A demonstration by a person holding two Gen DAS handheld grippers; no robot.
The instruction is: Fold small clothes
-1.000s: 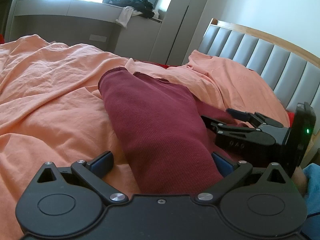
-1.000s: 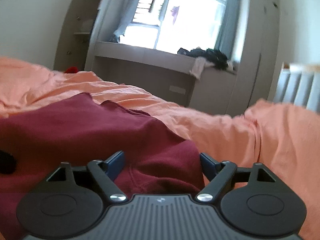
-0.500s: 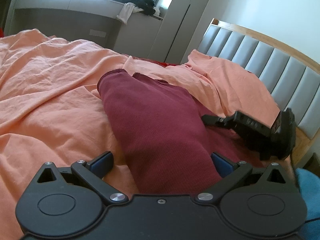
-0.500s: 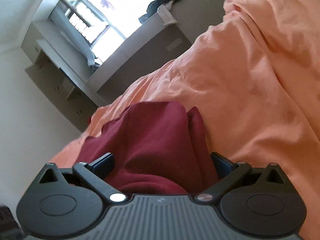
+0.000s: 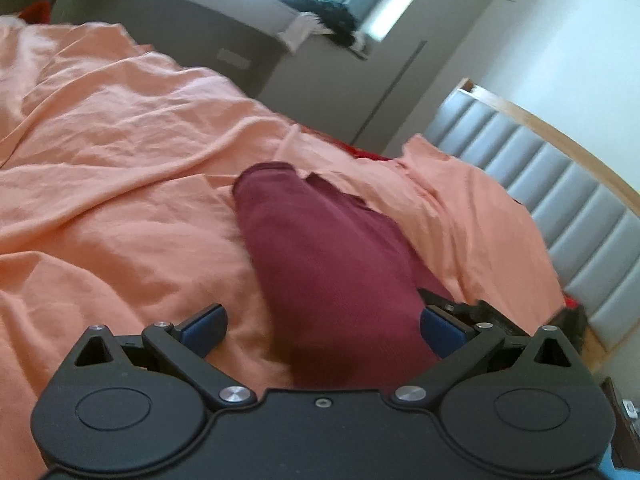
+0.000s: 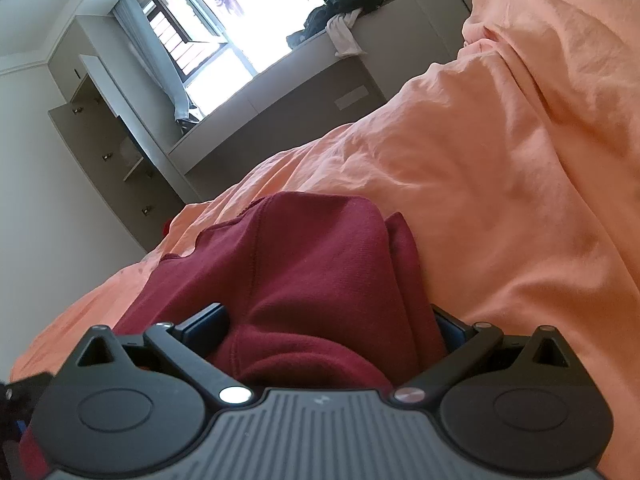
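a dark maroon knit garment [image 5: 332,264] lies on a rumpled peach-orange bedsheet [image 5: 120,168], folded into a long narrow shape that runs away from the left wrist camera toward the grey padded headboard with a wooden rim [image 5: 560,184]. its far end shows a rounded fold and a hemmed edge beside it.

the left gripper [image 5: 324,326] hovers low over the near end of the garment with its blue-padded fingers [image 5: 204,322] spread wide; the cloth passes between them, and the left pad sits over bare sheet, clear of the fabric (the picture is a little blurred, so whether the right pad brushes the cloth is hard to tell). part of the right gripper's black body shows just behind that right finger.

in the right wrist view, which is strongly tilted, the right gripper [image 6: 332,324] has just been opening and now stands spread as well, with a bunched fold of the maroon garment [image 6: 304,264] lying between its pads, which do not pinch it.

beyond the bed a grey window bench [image 6: 280,92] carries a heap of dark and white clothes [image 6: 344,8] under a bright window [image 6: 240,8].
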